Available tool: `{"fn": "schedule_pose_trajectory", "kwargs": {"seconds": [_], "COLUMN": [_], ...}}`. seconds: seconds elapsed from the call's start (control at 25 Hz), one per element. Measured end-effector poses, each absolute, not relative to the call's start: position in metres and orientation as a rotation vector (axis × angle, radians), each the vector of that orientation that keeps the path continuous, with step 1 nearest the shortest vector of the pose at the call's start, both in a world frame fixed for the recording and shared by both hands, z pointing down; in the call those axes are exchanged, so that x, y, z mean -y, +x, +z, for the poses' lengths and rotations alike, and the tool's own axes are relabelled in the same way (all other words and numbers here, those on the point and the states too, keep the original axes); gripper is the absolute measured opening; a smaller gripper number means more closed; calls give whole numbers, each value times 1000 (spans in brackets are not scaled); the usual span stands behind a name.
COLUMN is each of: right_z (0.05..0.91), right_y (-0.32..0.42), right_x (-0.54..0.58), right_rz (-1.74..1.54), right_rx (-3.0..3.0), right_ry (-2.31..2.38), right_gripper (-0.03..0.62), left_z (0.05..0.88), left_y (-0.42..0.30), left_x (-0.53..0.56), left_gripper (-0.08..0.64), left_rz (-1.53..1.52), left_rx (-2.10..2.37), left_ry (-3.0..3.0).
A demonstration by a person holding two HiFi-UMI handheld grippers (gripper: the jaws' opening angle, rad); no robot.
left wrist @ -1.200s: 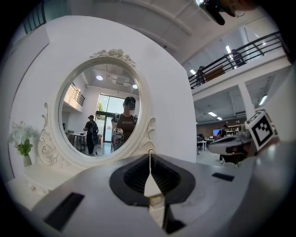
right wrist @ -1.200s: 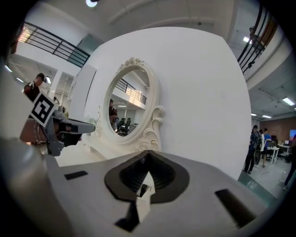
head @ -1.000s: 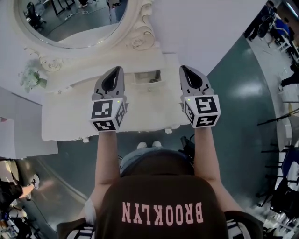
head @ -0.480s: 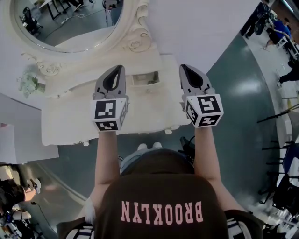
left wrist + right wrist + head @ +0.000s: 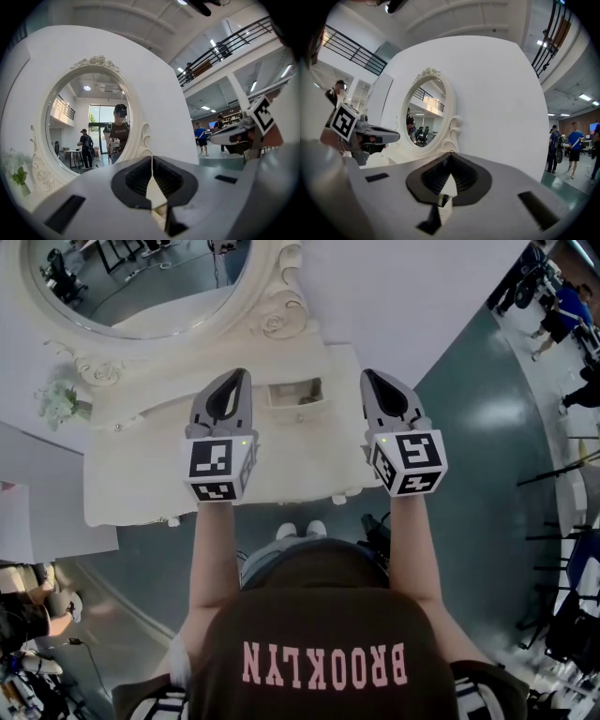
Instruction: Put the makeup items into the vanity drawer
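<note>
A white vanity (image 5: 141,474) stands below me, with a small drawer (image 5: 296,392) open in its raised back tier. Something small and dark lies inside the drawer; I cannot tell what it is. My left gripper (image 5: 239,377) hovers over the tabletop just left of the drawer, jaws shut and empty (image 5: 151,157). On the drawer's right, my right gripper (image 5: 367,376) hangs at the same height, also shut with nothing in it (image 5: 450,153). No loose makeup items show on the tabletop. Each gripper appears in the other's view: the right gripper (image 5: 239,136), the left gripper (image 5: 370,136).
An ornate oval mirror (image 5: 141,277) rises behind the vanity, against a white panel wall (image 5: 412,287). A small vase of pale flowers (image 5: 58,401) sits at the vanity's far left. Green floor lies to the right, with people (image 5: 553,315) walking farther off.
</note>
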State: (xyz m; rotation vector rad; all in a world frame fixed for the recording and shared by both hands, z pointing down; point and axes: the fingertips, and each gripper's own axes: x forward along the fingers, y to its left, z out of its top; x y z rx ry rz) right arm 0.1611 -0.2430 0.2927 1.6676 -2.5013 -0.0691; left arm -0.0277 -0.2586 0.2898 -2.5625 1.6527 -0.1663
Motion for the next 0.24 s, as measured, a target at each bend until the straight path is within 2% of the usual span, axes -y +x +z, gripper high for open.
{"fn": "schedule_pose_trajectory", "kwargs": {"seconds": [0.24], "right_z": [293], "right_y": [157], "right_x": [242], "right_rz": [-82], "right_rx": [2504], "right_ry": [1670], "right_gripper": [-3], "left_z": [291], "left_y": [-31], "left_x": [259], "left_gripper": [8], "left_rz": [-158], "left_rx": [-1651], "left_ry": [-2565]}}
